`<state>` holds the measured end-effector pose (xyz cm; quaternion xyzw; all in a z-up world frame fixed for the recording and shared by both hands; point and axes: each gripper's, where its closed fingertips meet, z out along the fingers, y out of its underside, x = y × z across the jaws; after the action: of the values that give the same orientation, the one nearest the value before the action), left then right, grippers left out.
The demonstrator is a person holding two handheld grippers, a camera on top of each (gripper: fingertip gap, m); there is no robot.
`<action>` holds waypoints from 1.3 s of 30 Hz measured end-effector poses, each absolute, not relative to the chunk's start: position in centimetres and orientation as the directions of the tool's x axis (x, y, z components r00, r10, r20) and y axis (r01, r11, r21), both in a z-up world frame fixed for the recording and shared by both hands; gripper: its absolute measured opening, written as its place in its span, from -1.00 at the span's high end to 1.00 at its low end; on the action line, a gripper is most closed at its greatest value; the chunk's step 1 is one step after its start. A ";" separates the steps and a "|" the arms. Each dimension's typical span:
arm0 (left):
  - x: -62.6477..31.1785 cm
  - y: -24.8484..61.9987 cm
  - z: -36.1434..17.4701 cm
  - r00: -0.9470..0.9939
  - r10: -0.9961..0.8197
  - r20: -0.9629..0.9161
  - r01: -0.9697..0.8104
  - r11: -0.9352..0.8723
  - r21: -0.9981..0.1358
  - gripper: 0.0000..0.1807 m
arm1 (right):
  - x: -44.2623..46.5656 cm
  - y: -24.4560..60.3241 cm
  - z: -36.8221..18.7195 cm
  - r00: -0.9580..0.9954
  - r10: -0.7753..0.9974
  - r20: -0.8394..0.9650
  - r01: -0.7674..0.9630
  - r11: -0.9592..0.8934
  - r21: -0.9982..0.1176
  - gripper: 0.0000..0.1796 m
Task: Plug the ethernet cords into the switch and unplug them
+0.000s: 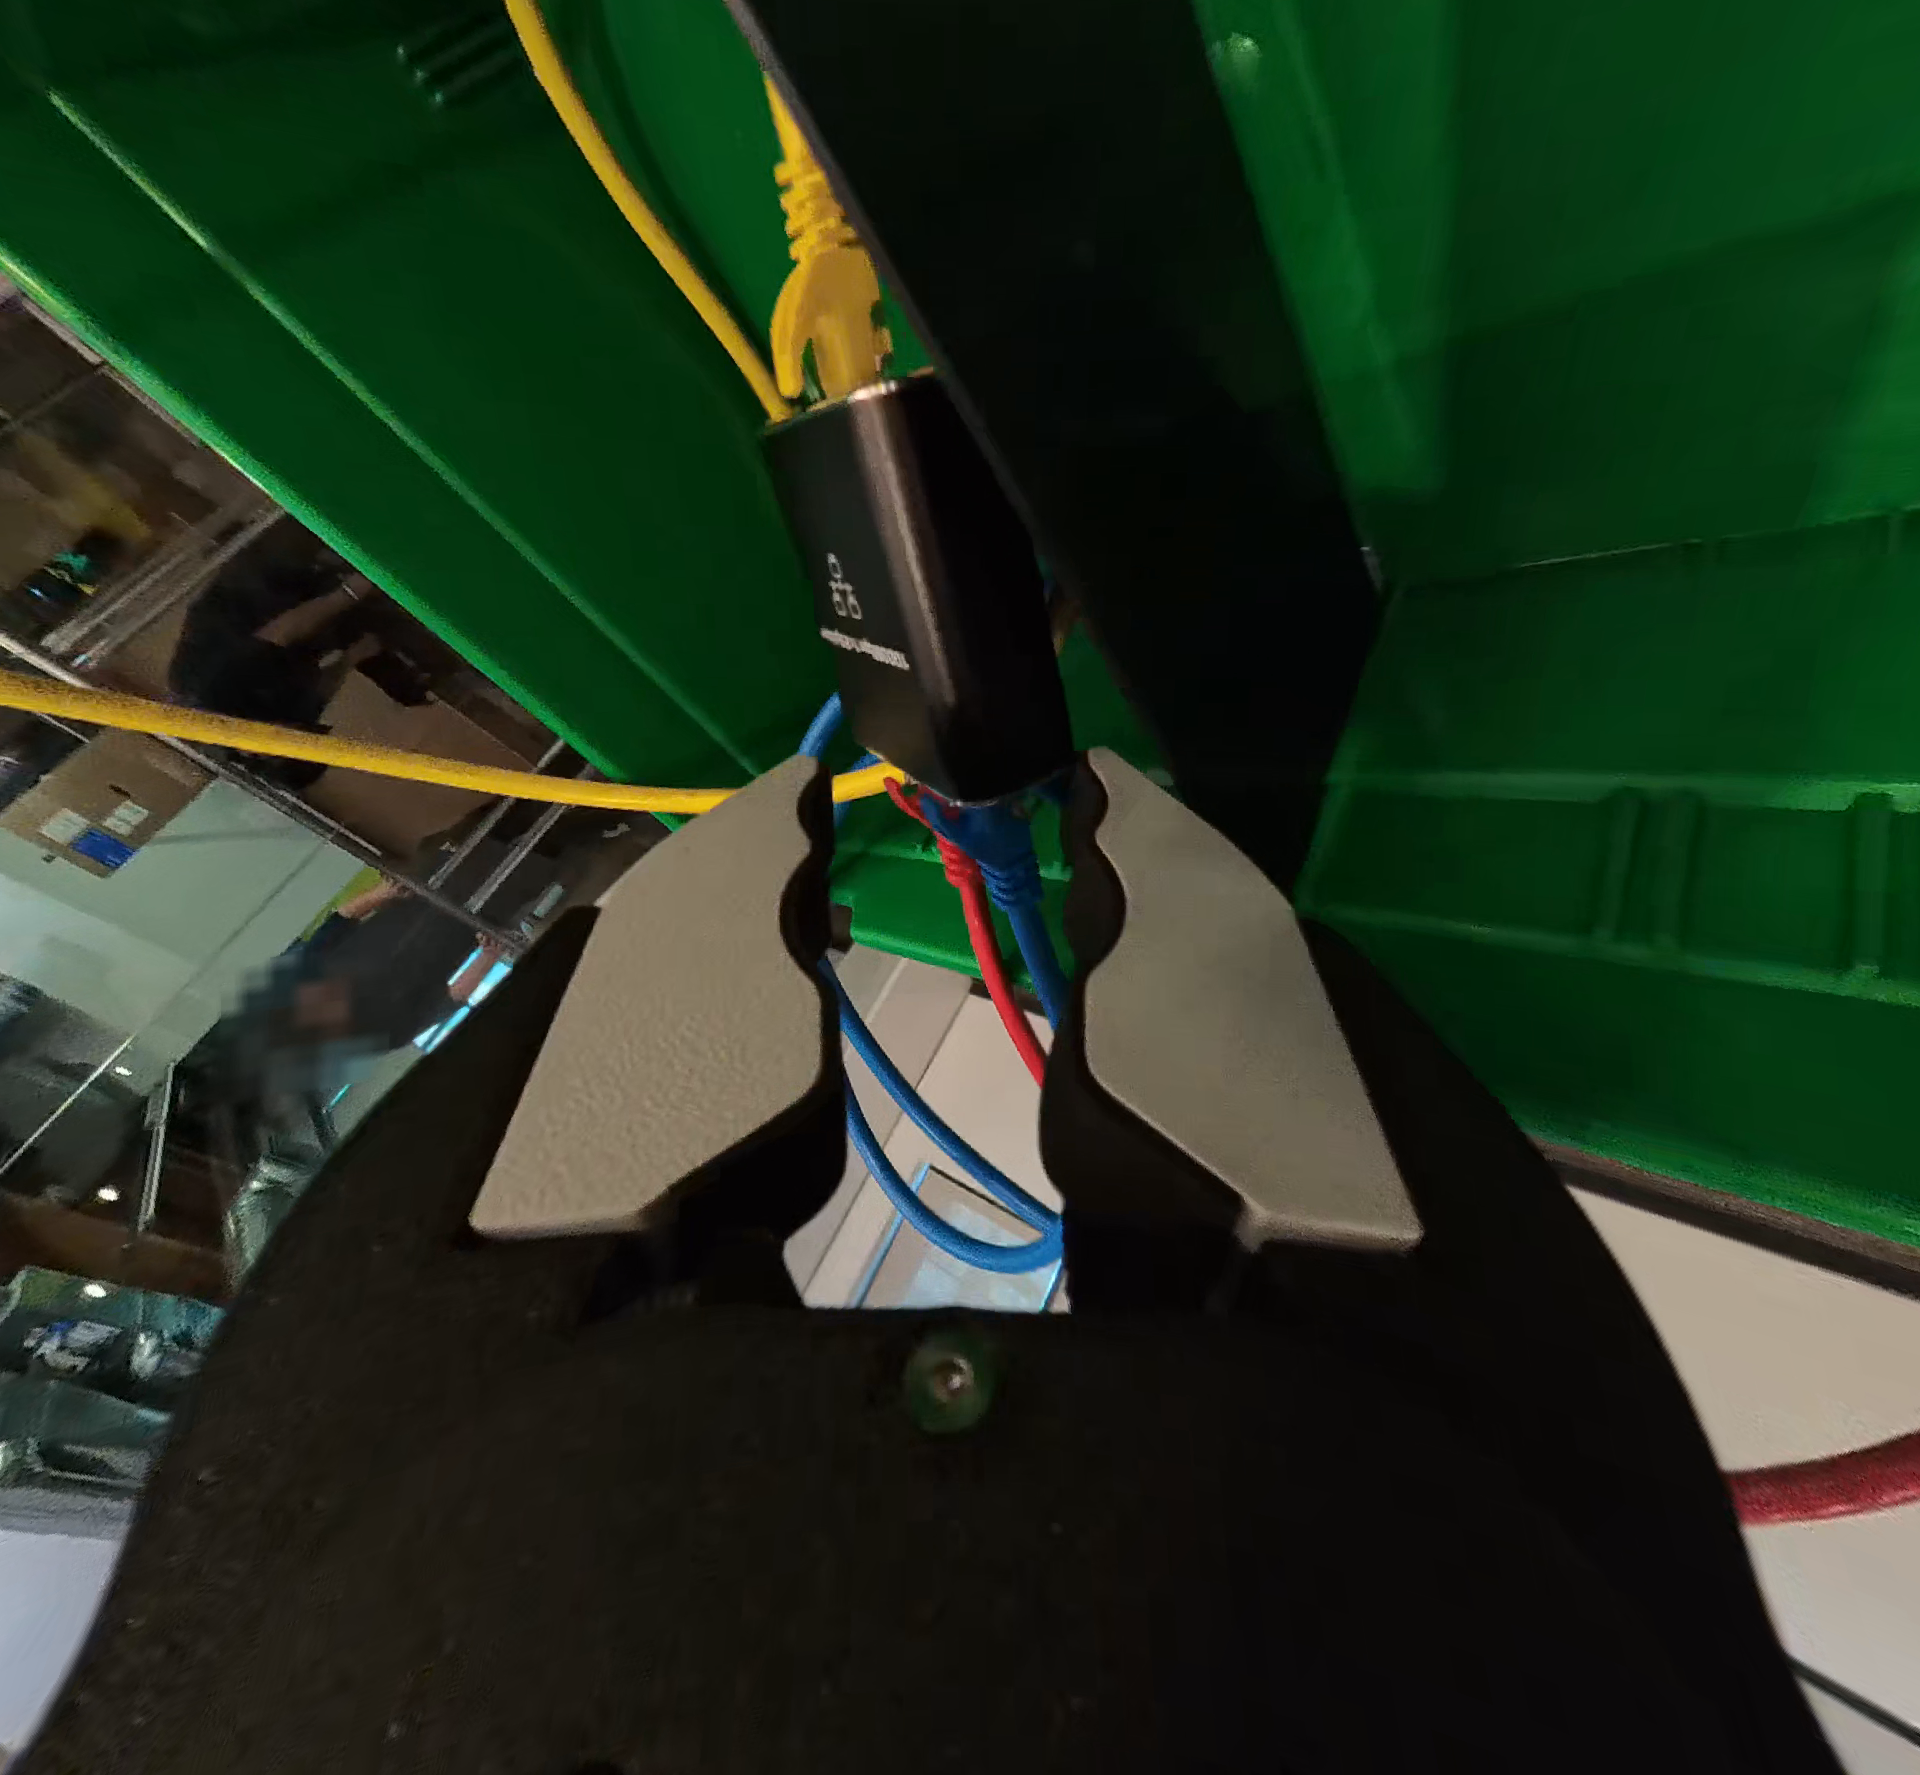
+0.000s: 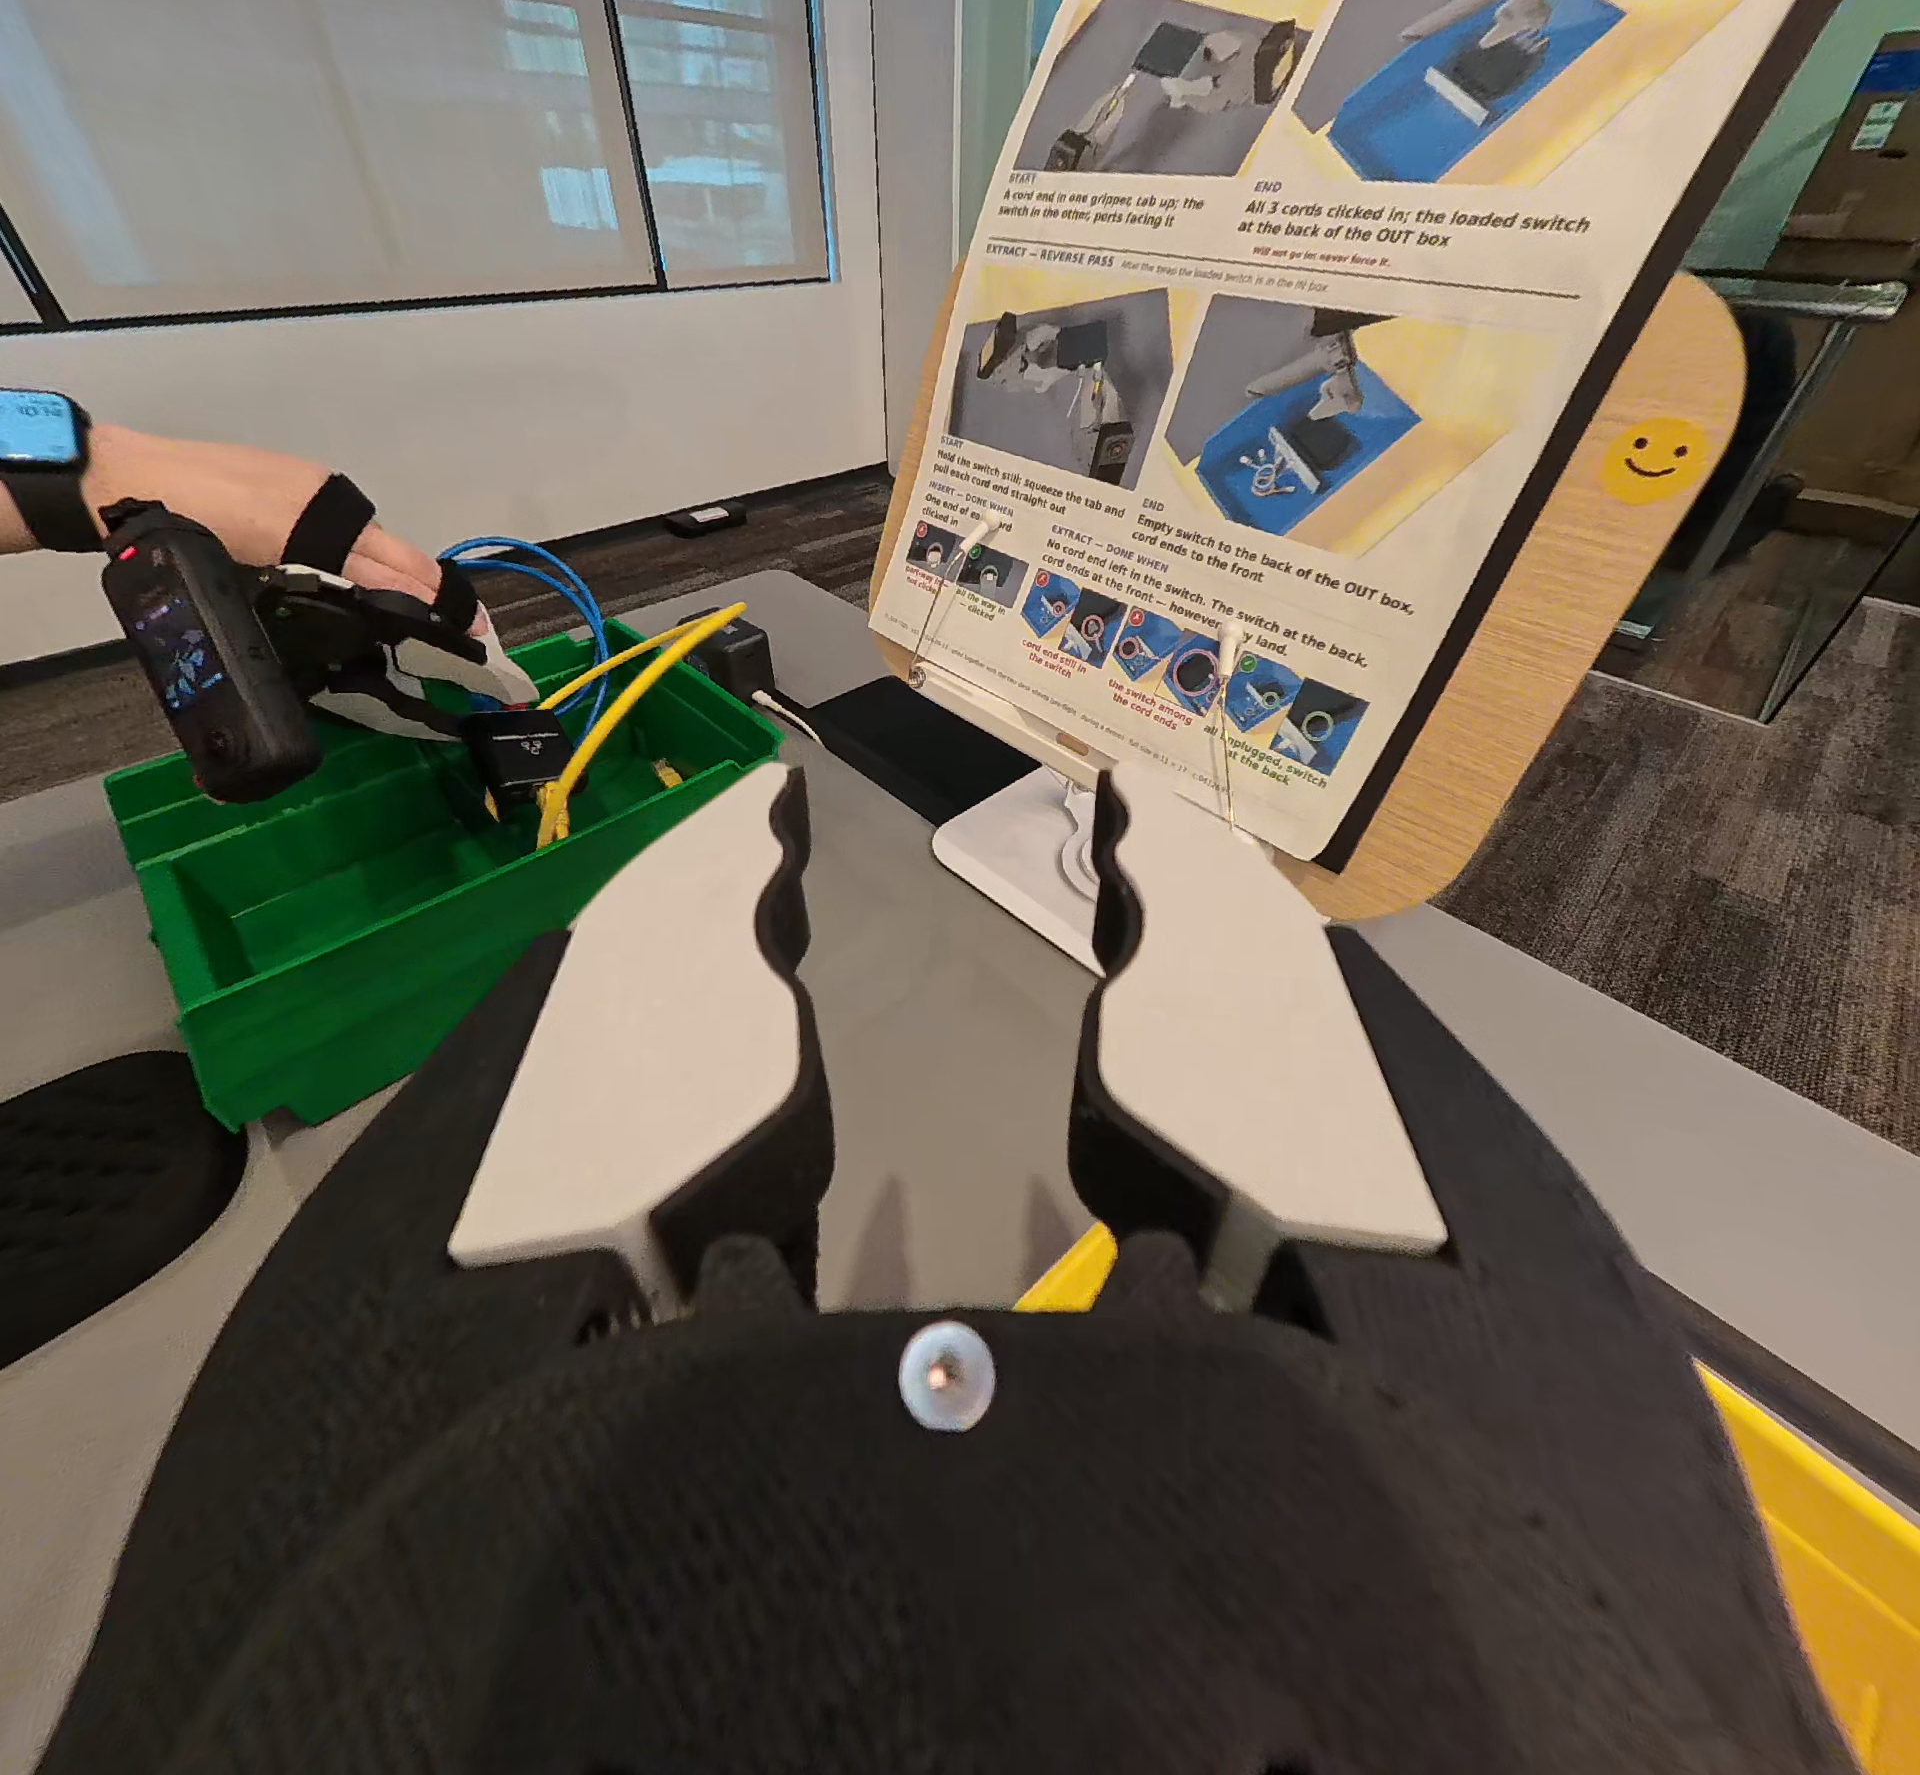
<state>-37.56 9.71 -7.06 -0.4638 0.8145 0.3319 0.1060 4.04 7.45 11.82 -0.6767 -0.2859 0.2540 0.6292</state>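
In the left wrist view my left gripper has its fingertips on either side of the near end of the small black switch, held inside the green bin. A yellow cord is plugged into the switch's far end. A red cord and a blue cord leave its near end between my fingers. The right wrist view shows the same gripper in a person's hand, with the switch tilted over the bin. My right gripper is open and empty above the grey table.
An instruction board on a white stand stands at the right rear of the table. A yellow bin sits at the lower right. A black round pad lies left of the green bin. A dark panel runs beside the switch. The gap from one gripper's tips to the other's is roughly 45 cm.
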 end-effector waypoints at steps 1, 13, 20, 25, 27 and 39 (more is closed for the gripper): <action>-37.5 9.8 -7.1 -0.544 -0.685 -0.484 -0.830 0.354 0.431 0.55 | 4.0 7.6 11.7 0.708 0.706 0.016 0.072 -0.050 -0.996 0.40; -37.3 11.1 -8.0 -0.568 -0.640 -0.517 -0.820 0.393 0.416 0.59 | 3.9 8.5 10.4 0.725 0.688 0.026 0.112 -0.081 -0.990 0.40; -37.5 11.5 -8.4 -0.580 -0.634 -0.511 -0.811 0.390 0.437 0.66 | 4.2 8.6 10.3 0.729 0.684 0.016 0.106 -0.090 -0.990 0.40; -37.6 11.2 -8.3 -0.543 -0.672 -0.503 -0.833 0.355 0.424 0.69 | 4.3 8.7 10.3 0.732 0.681 0.018 0.107 -0.089 -0.990 0.40; -37.7 10.8 -8.1 -0.497 -0.711 -0.497 -0.861 0.333 0.385 0.70 | 4.4 8.7 10.3 0.733 0.680 0.015 0.103 -0.089 -0.991 0.40; -37.5 9.4 1.2 -0.231 -0.723 -0.651 -0.973 0.154 0.174 0.77 | 0.9 8.5 9.2 0.667 0.744 0.033 0.151 -0.093 -0.984 0.41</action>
<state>-37.52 9.39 1.20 -0.5819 0.7285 0.2910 0.2147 0.91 8.46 9.18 -0.6954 -0.3220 0.2505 0.5916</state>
